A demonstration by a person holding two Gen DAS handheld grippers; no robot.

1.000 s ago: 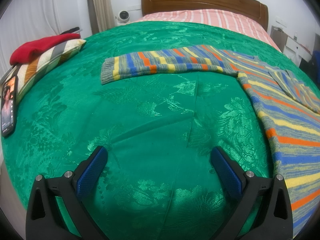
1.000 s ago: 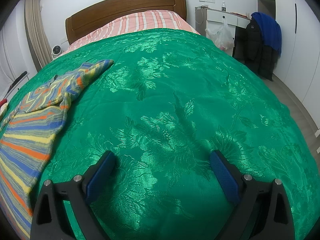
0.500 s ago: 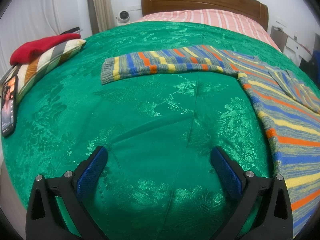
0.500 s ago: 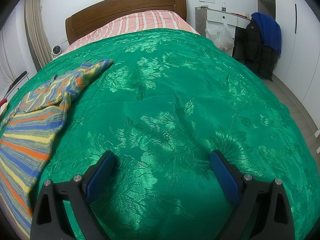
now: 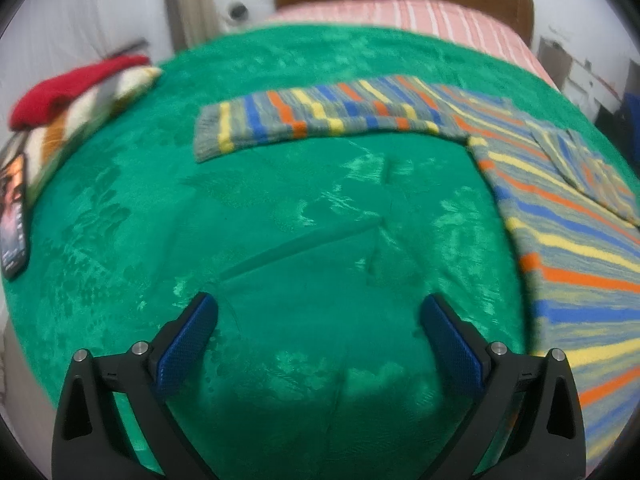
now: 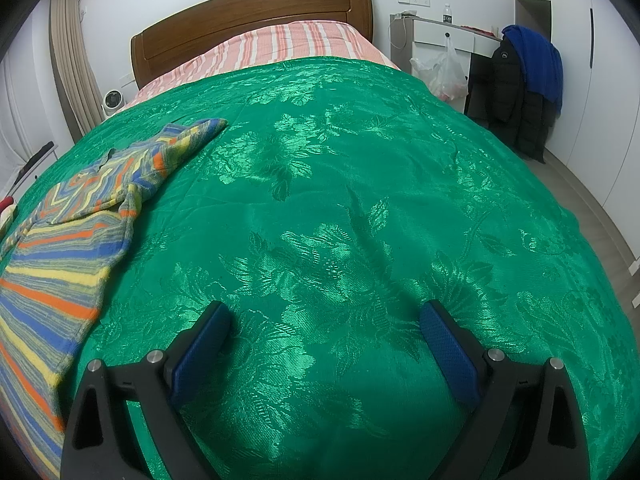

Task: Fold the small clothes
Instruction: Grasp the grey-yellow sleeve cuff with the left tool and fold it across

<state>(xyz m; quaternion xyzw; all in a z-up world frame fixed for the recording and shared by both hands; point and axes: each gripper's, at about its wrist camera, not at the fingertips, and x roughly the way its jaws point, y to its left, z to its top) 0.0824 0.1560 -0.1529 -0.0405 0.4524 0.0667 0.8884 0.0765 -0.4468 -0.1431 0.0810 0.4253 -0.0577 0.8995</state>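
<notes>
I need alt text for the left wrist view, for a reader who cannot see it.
An open left hand-held gripper hovers over a green patterned satin bedspread, holding nothing. Ahead and to the right lies a knitted sweater with blue, orange and yellow stripes, one sleeve stretched left. At the left edge are a red cloth on a striped pillow and a black smartphone.

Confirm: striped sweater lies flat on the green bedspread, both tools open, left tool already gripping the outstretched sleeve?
Not quite. The left tool grips nothing: in the left wrist view its jaws stand apart over bare green bedspread, well short of the outstretched sleeve. The rest holds: the striped sweater lies flat, and the right tool is open too.
</notes>
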